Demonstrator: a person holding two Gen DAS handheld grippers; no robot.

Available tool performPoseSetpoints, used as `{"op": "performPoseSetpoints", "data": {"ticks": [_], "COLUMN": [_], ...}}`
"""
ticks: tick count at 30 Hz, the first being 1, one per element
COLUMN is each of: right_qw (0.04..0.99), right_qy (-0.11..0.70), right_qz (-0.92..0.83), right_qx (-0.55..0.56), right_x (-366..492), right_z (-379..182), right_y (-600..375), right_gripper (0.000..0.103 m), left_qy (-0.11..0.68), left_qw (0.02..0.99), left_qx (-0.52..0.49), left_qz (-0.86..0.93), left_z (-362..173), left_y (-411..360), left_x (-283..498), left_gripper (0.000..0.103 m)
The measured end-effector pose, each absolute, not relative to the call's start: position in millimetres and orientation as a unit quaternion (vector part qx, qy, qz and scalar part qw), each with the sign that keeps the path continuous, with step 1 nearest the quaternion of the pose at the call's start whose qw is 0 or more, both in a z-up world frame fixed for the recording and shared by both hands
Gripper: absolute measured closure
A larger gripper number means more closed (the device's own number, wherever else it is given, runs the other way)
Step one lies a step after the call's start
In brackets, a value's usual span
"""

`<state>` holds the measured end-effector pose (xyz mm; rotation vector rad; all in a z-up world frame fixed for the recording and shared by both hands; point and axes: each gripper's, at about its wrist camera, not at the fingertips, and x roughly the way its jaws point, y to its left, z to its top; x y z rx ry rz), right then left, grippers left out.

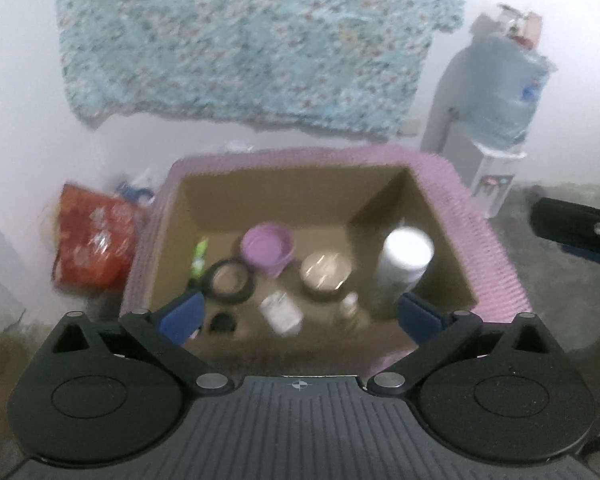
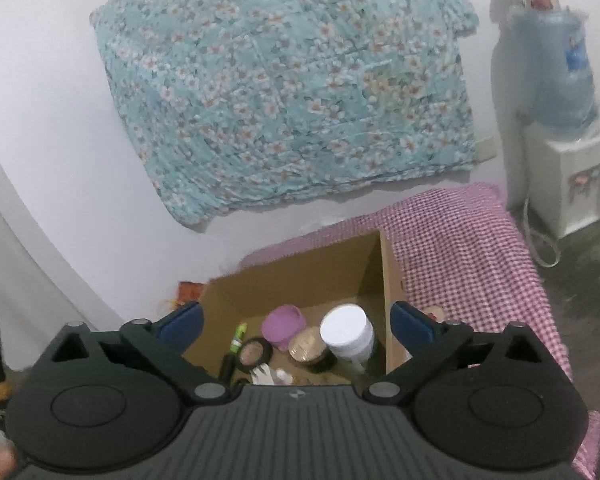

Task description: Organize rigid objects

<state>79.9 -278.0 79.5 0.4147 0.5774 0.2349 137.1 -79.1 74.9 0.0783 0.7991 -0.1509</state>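
In the left wrist view, the left hand-held gripper (image 1: 298, 314) fills the bottom of the frame with its blue fingers spread wide apart and nothing between them. Just beyond the fingers, in the centre of the frame, sits an open cardboard box (image 1: 260, 188) on a table covered with a pink checked cloth (image 1: 496, 256).

The rigid objects lie on the box floor: a white-lidded jar (image 1: 406, 254) at the right, a gold-lidded jar (image 1: 325, 274) beside it, a purple cup (image 1: 266, 248) towards the middle, a round black compact (image 1: 229, 280) to its left, a green-capped tube (image 1: 199, 258) further left, and a small white item (image 1: 281, 313) nearest the fingers, too blurred to identify.

A red bag (image 1: 94, 240) stands left of the box, a floral cloth (image 1: 252, 44) hangs on the wall above, and a water dispenser (image 1: 496, 120) stands at the right.

In the right wrist view, the right hand-held gripper (image 2: 296, 322) is likewise wide apart and empty, with the same box in the lower centre of the frame.
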Motion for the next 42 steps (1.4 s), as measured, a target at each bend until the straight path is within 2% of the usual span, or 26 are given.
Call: {"op": "performPoseSetpoints", "data": {"ticks": [15,42], "right_qw": [0.929,0.921], "right_qy": [0.363,0.387], "right_qz": [0.002,0.013], "right_qx": [0.069,0.027], "right_x": [68.2,92.5], "right_z": [43.2,31.9], "right_y": [-206.8,-179.6], "right_gripper": [0.0,0.0], "left_qy": [0.423,0.428], "left_qw": [0.906,0.904], "left_qx": [-0.001,-0.007], "left_qz": [-0.013,-0.013], "left_z": [39.9,32.6], "left_y": [-34.4,-28.7], "left_x": [126.7,129.5], "left_gripper": [0.0,0.001]}}
